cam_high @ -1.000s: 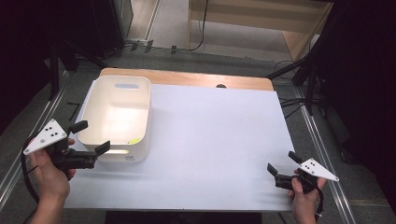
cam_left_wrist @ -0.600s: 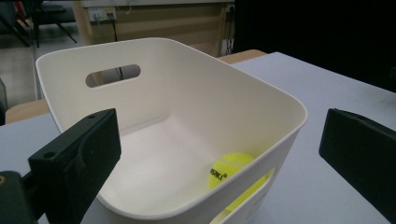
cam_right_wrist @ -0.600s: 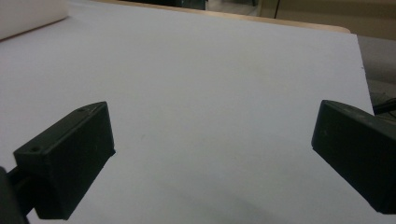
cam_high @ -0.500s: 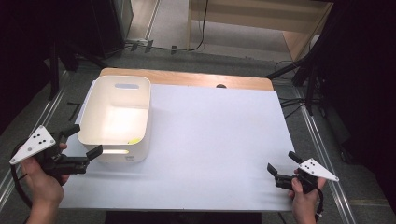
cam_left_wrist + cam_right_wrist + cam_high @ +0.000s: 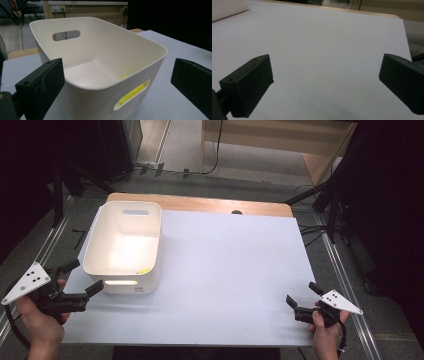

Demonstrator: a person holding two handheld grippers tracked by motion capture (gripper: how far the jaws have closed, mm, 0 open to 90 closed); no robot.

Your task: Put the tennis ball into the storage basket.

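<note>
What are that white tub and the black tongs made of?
The white tub looks like moulded plastic: smooth, faintly glossy, thin walls with rounded rim and cut-out handles. The left tongs seem matte black hard plastic, blocky and dull; that much is a guess.

1. The desk (image 5: pixel 225 265) has a pale, bluish-white top, with a strip of bare wood showing along its far edge.
2. A white bin (image 5: pixel 125 247) with handle slots stands directly on the desk, at its left side toward the far edge.
3. Something yellow (image 5: pixel 131 93) lies inside the bin, seen through the near slot.
</note>
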